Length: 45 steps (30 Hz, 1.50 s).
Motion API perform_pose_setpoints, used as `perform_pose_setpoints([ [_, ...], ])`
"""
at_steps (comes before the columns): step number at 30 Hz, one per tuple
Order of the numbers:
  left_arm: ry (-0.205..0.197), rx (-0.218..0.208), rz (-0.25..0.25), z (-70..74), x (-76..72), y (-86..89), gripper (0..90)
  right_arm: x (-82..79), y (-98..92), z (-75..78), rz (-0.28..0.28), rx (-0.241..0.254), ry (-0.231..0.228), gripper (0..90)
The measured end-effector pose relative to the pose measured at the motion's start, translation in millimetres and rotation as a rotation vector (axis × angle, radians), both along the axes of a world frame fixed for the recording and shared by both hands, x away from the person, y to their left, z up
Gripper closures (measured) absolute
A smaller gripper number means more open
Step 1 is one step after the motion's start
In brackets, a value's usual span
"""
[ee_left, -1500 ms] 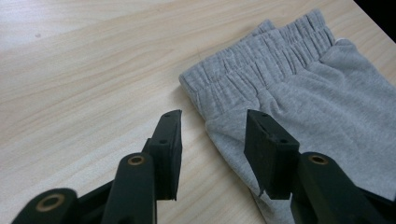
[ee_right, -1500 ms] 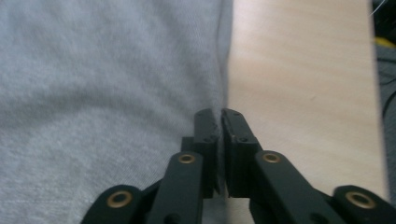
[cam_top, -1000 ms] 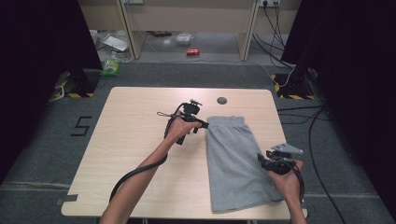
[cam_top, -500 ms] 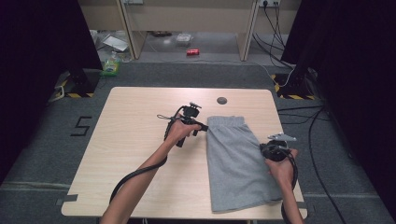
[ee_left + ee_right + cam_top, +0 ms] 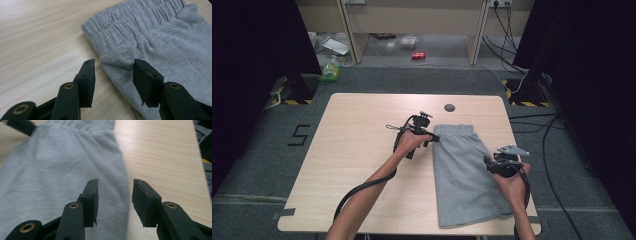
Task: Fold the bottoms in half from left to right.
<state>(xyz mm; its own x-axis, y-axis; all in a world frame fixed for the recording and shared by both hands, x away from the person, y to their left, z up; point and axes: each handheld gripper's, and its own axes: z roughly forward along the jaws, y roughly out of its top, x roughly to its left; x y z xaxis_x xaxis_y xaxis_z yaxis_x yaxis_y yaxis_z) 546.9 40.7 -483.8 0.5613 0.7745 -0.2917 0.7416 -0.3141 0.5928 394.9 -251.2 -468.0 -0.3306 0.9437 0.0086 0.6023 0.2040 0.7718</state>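
The grey shorts (image 5: pixel 464 175) lay flat on the right half of the table (image 5: pixel 362 150), long axis running from the elastic waistband (image 5: pixel 454 129) at the far end to the hem at the near edge w/ the legs stacked on each other, so the garment read as one narrow strip. Everything else sat relative to that strip. The left gripper (image 5: pixel 432 138) was at the shorts' far-left corner, just below the waistband; in the left gripper view its jaws stood wide apart, nothing between them yet, one jaw over bare wood just beside the cloth and the other over the fabric, so the left side seam (image 5: pixel 113 65) ran up between them, approx. at the small fold under the waistband. The right gripper (image 5: pixel 493 162) was at the shorts' right edge, roughly mid-length; its jaws were also wide and empty, straddling the right edge (image 5: pixel 122 195) w/ one jaw above cloth and the other above wood. Both looked close to the fabric but whether they touched it couldn't be told. Judging by this, the coming move turned on each edge lying inside its own jaw gap: closing should pinch both sides, left nearer the waistband, right nearer the middle, prob. for a fold across the long axis. A small dark round disc (image 5: pixel 449 107) sat beyond the waistband, well apart from the shorts.
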Motion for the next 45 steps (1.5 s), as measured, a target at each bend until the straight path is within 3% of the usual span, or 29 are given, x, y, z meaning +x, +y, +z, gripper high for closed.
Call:
perform_pose_setpoints([
  [5, -0.022, 0.063, 0.012, -8.9, 2.2, -10.6, 56.5, -8.5, 22.2, 5.2, 0.06, 0.015, -0.018, 54.9],
  [7, -0.057, 0.09, 0.023, -10.8, 3.4, -12.3, 59.5, -10.7, 29.6, 6.2, 0.081, 0.012, -0.025, 54.7],
  [10, -0.101, 0.178, 0.005, -9.6, 2.6, -17.0, 58.6, -17.0, 42.0, 8.8, 0.12, 0.016, -0.029, 54.3],
  [13, -0.116, 0.211, 0.002, -9.2, 3.0, -19.8, 58.3, -27.7, 55.5, 9.2, 0.175, 0.013, -0.03, 54.0],
  [25, -0.139, 0.217, 0.003, -10.7, 1.3, -19.3, 56.9, -81.6, 104.4, -14.2, 0.357, 0.024, 0.069, 47.7],
  [29, -0.138, 0.215, 0.001, -10.7, 1.4, -18.9, 56.9, -96.0, 111.9, -23.6, 0.378, 0.001, 0.09, 47.1],
  [33, -0.137, 0.215, 0.002, -10.7, 1.5, -19.0, 56.9, -96.9, 117.4, -35.9, 0.388, -0.028, 0.137, 47.0],
  [36, -0.134, 0.216, 0.0, -10.4, 2.1, -18.8, 56.9, -102.0, 126.6, -39.0, 0.399, -0.08, 0.11, 43.8],
  [45, -0.138, 0.247, -0.004, -9.0, 3.8, -9.9, 56.9, -103.1, 143.0, -41.2, 0.432, -0.065, 0.095, 45.5],
])
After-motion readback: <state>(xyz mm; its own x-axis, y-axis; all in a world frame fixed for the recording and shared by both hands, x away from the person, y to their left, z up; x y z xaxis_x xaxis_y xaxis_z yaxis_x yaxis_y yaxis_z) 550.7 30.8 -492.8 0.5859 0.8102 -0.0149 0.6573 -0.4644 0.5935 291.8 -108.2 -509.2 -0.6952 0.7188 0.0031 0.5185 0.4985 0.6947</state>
